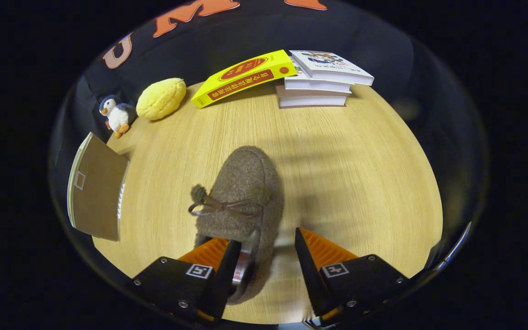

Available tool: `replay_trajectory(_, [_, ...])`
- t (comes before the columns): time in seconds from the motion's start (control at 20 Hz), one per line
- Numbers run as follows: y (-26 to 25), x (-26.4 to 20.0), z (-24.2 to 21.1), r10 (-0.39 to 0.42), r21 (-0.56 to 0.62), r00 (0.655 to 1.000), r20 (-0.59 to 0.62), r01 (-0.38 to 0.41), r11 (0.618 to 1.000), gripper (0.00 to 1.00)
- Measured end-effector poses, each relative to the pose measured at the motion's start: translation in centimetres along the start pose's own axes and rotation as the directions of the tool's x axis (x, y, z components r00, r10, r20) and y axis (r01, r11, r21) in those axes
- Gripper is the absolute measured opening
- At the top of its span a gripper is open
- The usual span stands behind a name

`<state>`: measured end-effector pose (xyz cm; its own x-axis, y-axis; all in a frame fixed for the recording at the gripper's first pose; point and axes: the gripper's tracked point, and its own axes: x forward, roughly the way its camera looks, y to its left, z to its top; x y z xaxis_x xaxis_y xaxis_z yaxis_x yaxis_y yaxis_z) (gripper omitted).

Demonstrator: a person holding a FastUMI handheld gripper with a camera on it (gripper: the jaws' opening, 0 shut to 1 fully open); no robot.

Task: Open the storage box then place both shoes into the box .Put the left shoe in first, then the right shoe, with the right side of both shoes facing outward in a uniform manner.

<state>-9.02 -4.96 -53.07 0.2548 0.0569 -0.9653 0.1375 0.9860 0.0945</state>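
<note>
Gripper [264,256] is spread open w/ fingers straddling heel rim of fuzzy brown slipper [241,192] on the table [360,174], prob. lining up a grab for boxing.

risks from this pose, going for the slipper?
1. The open gripper straddles only the heel side wall of the fuzzy brown slipper with a bow; the soft wall may buckle or slip.
2. Held by the heel, the toe could sag and drag on the light wooden table.
</note>
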Motion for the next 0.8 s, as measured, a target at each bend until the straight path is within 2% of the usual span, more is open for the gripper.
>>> replay_trajectory(0.05, [-0.5, 0.3, -0.2, -0.031, -0.014, 1.0, 0.001, 0.031, 0.999, 0.68])
replay_trajectory(0.1, [-0.1, 0.5, 0.0, -0.017, 0.0, 1.0, 0.017, 0.017, 1.0, 0.6])
replay_trajectory(0.15, [0.5, 0.6, 0.1, 0.007, 0.021, 1.0, 0.025, -0.007, 1.0, 0.57])
replay_trajectory(0.35, [1.0, 2.1, 0.6, 0.015, 0.072, 1.0, 0.027, -0.017, 0.997, 0.32])
replay_trajectory(0.5, [1.1, 1.9, 0.8, -0.01, 0.084, 0.999, 0.033, 0.007, 0.996, 0.14])
replay_trajectory(0.65, [1.7, 0.5, 1.1, 0.002, 0.163, 1.0, 0.029, -0.007, 0.987, 0.05])
replay_trajectory(0.8, [3.1, -2.3, 2.5, 0.003, 0.209, 0.999, 0.048, -0.013, 0.978, 0.04])
